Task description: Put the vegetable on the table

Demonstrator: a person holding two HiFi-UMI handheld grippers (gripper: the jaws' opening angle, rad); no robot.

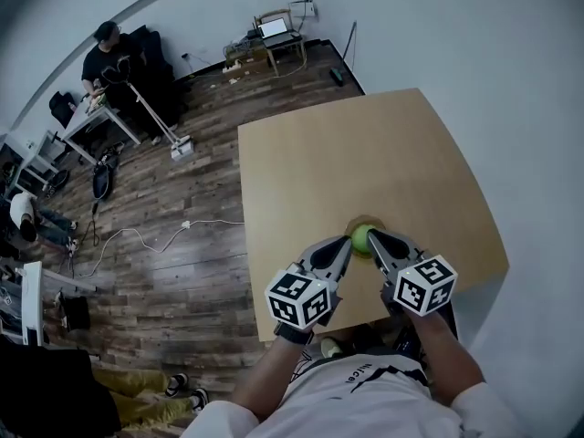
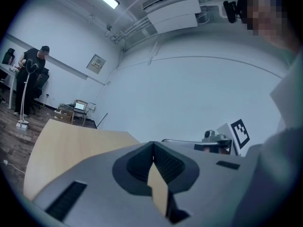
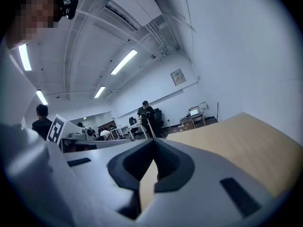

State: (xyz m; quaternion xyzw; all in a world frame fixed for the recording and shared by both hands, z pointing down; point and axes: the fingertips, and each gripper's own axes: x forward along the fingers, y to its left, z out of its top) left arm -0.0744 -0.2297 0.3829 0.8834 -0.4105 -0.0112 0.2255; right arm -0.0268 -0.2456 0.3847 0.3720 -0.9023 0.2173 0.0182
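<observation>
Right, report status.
Left gripper shut, empty. Right gripper shut, empty. Green vegetable between both gripper tips, on or just above the table. Nothing in the way.

The vegetable (image 1: 362,237) was a small, round, bright green thing, too small in the head view to name more exactly. It lay on the counter (image 1: 365,144), a pale wooden top with rounded corners. The vegetable sat toward the counter's near edge and roughly midway across its width, with the bare wood stretching away beyond it. A darker brownish patch ringed its far side; whether that was shadow or something beneath it could not be told. It sat between the tips of the left claw (image 1: 349,242) and the right claw (image 1: 373,236), just beside both. Each claw had its jaws together, and neither was closed around the vegetable.
</observation>
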